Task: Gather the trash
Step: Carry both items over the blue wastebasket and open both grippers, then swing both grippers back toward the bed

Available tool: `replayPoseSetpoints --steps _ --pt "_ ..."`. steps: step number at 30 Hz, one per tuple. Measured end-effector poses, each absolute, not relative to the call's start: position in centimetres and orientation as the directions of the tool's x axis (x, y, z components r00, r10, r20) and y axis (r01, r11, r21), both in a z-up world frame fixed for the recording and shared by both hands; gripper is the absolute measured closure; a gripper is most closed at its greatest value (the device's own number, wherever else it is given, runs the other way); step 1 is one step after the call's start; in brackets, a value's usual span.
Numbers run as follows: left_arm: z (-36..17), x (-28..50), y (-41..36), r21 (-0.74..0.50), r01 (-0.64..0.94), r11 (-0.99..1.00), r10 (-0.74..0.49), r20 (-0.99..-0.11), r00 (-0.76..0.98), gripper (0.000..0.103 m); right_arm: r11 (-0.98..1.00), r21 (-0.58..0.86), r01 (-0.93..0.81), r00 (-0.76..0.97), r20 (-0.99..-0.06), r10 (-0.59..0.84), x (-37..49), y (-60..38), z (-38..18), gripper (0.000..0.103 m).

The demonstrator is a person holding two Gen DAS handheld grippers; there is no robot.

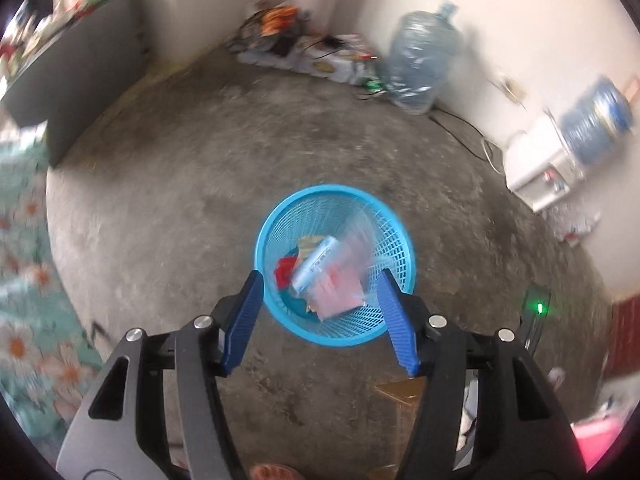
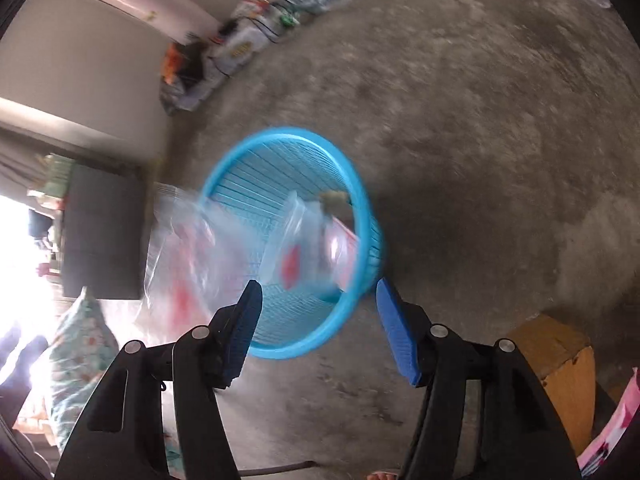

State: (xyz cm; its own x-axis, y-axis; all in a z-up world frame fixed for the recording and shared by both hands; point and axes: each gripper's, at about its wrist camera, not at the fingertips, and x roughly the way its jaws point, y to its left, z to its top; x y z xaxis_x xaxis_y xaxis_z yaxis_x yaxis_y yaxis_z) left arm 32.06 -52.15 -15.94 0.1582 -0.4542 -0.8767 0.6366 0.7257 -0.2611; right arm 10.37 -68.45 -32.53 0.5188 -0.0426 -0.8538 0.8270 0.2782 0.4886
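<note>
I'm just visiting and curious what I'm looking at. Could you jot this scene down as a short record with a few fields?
Place: room with a bare concrete floor
Bin: blue mesh wastebasket standing on the floor
In the bin: wrappers, a clear plastic bag, something red
Loose trash: blurred clear plastic bag in front of the bin's rim in the right view
Left tool: open, empty, above the bin
Right tool: open, empty
Nearby: water jug, cardboard box

Basket: blue plastic, open mesh walls, smooth glossy rim. Inside it, clear glossy plastic bags w/ red print, crinkly. Floor: bare concrete, rough, matt, blotchy grey. Both grippers, left & right: 2 blue ribbed plastic fingers, matt black frame, shiny metal rivets. Box: brown cardboard, matt. Water jug: clear bluish plastic, glossy.
</note>
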Motion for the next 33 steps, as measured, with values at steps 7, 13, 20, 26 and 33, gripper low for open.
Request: replayPoseSetpoints --steps 7,13,20,26,33 --pt "-13.5 32.5 -48.3 -0.285 0.643 0.711 -0.5 -0.847 0.178 0.048 0.294 0.552 0.78 0.594 -0.801 -0.073 5.6 -65.6 -30.5 0.045" --pt "-7.6 29.7 -43.6 -0.335 0.676 0.657 -0.571 -0.806 0.156 0.047 0.42 0.576 0.701 0.663 -0.744 -0.086 4.1 -61.6 -25.5 0.045" --pt "-0.8 23.8 -30.1 -0.345 0.657 0.67 -0.598 -0.775 0.204 0.046 0.612 0.6 0.515 0.778 -0.627 -0.04 6.6 -55.9 -18.3 0.028" --pt "1.4 19.2 -12.5 -0.493 0.479 0.726 -0.668 -0.67 0.324 0.042 0.787 0.477 0.392 0.825 -0.561 -0.071 7.5 -49.1 -11.9 0.018" --pt "2.3 13.9 5.0 -0.47 0.263 0.842 -0.526 -0.613 0.589 0.035 0.859 0.47 0.203 0.862 -0.502 0.071 8.3 -40.8 -6.9 0.016"
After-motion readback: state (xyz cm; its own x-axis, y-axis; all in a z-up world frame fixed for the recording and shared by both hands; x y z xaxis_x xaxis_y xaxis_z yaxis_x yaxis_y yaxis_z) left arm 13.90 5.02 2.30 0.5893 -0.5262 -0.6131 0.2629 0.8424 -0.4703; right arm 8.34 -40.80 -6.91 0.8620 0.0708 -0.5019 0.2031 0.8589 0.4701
